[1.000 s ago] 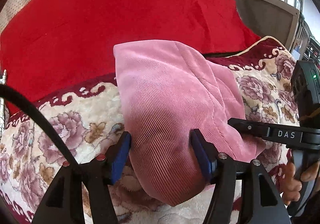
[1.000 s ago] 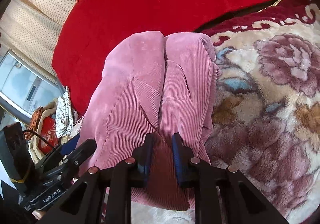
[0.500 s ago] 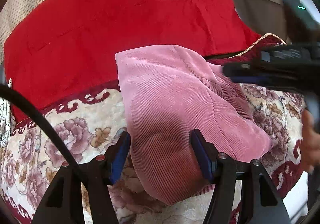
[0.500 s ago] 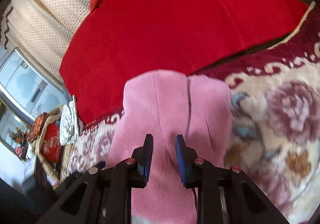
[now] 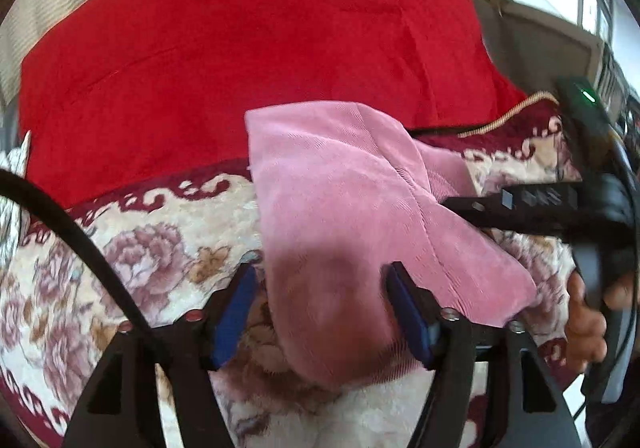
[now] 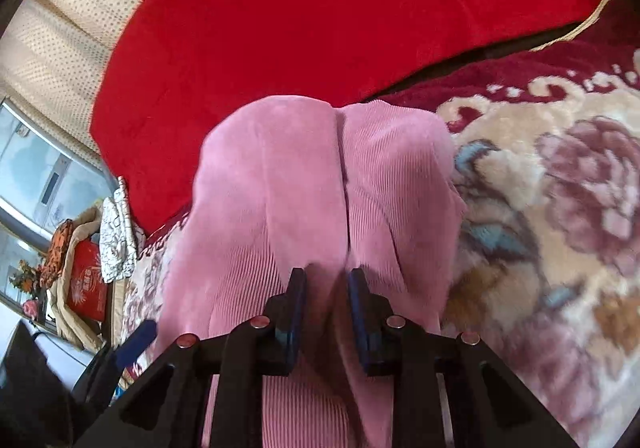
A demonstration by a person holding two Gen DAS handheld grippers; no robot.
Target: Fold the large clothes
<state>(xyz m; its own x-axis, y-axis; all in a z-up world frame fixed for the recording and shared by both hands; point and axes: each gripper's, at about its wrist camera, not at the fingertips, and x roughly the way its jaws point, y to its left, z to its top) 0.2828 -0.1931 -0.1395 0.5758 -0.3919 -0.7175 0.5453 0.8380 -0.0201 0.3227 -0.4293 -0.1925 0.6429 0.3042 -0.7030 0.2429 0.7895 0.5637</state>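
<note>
A folded pink corduroy garment (image 5: 340,208) lies on a floral blanket (image 5: 132,260). My left gripper (image 5: 320,292) is open, its blue pads wide apart on either side of the garment's near end. My right gripper (image 6: 326,288) has its pads close together with a fold of the same pink garment (image 6: 304,176) between them. The right gripper also shows in the left wrist view (image 5: 520,208), reaching over the garment's right edge, with the person's hand (image 5: 584,320) below it.
A large red cushion (image 5: 248,48) lies behind the garment. The floral blanket (image 6: 560,208) spreads to the right. A heap of fabrics and a red box (image 6: 86,280) stand at the left, beside a window (image 6: 36,176).
The right gripper dropped back down onto the garment's right side after lifting. The left gripper stayed open around the near end, and the view shifted slightly.
</note>
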